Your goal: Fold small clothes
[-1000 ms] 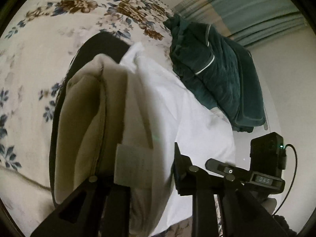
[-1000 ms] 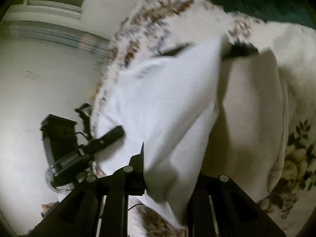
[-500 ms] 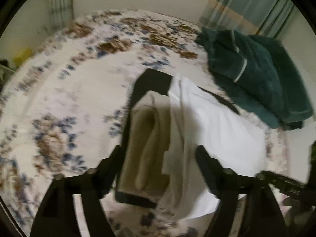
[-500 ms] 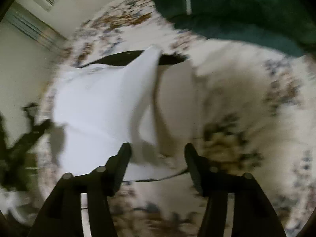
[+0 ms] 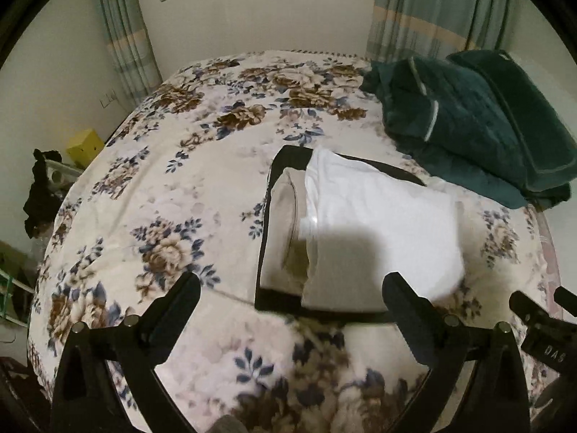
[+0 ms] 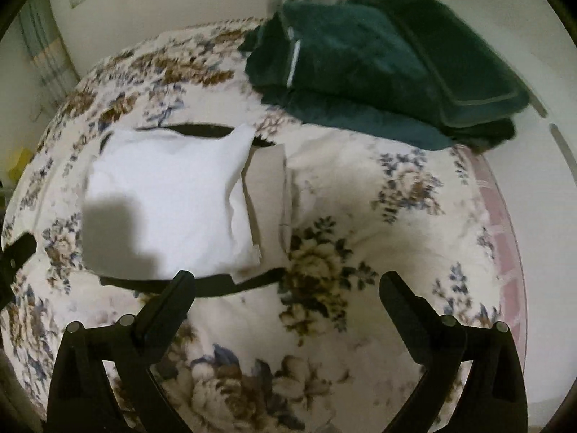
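Observation:
A folded white garment (image 5: 382,216) lies on top of a folded beige garment (image 5: 283,231), and both rest on a black cloth (image 5: 281,158) on the floral bed. The same stack shows in the right wrist view: white (image 6: 169,202), beige (image 6: 267,187), black (image 6: 202,285). My left gripper (image 5: 292,285) is open and empty, held back above the near edge of the stack. My right gripper (image 6: 286,281) is open and empty, near the stack's front right corner. Neither touches the clothes.
A pile of dark green fabric (image 5: 476,122) lies at the bed's far right, also in the right wrist view (image 6: 382,61). The floral bedspread (image 5: 173,166) stretches to the left. A yellow box (image 5: 84,144) and clutter stand beside the bed's left edge. Curtains and a window lie behind.
Both grippers let go of the white garment, opened and pulled back and up. The white garment now lies flat, folded over the beige one.

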`<state>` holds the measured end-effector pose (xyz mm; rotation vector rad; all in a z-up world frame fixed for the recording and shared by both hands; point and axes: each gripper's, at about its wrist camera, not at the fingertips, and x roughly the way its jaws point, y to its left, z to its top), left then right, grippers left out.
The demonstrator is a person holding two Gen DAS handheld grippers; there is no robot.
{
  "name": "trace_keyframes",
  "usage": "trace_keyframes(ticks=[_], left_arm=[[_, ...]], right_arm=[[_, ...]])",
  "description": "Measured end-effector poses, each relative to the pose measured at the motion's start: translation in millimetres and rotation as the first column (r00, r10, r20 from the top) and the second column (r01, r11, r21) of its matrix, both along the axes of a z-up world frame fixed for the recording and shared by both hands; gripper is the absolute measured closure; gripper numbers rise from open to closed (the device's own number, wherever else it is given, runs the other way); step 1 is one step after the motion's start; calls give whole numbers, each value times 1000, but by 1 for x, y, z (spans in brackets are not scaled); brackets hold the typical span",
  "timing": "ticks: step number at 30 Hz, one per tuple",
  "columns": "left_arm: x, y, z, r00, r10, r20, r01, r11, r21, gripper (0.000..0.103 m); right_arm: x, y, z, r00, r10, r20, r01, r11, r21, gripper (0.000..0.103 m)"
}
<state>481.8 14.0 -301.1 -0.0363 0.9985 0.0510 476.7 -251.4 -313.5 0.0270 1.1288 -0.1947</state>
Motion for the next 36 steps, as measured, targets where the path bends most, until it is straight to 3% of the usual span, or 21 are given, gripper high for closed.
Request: trace_keyframes(ticks=[11, 21, 29, 36], left_arm=[[-126, -9, 109, 992, -77, 102, 77, 997, 2, 0], [-222, -4, 201, 970, -81, 231, 81, 997, 6, 0], [-283, -7, 262, 932, -97, 349, 99, 995, 11, 0], [-314, -6, 283, 918, -97, 385, 108, 994, -7, 0]], right_arm=[[-152, 23, 149, 986, -38, 161, 49, 997, -61, 0], [-292, 39, 289, 936, -2, 353, 35, 996, -87, 0], [-366, 46, 356, 899, 32, 436, 2, 997, -77, 0], [-413, 43, 394, 872, 55, 486, -18, 997, -80, 0]])
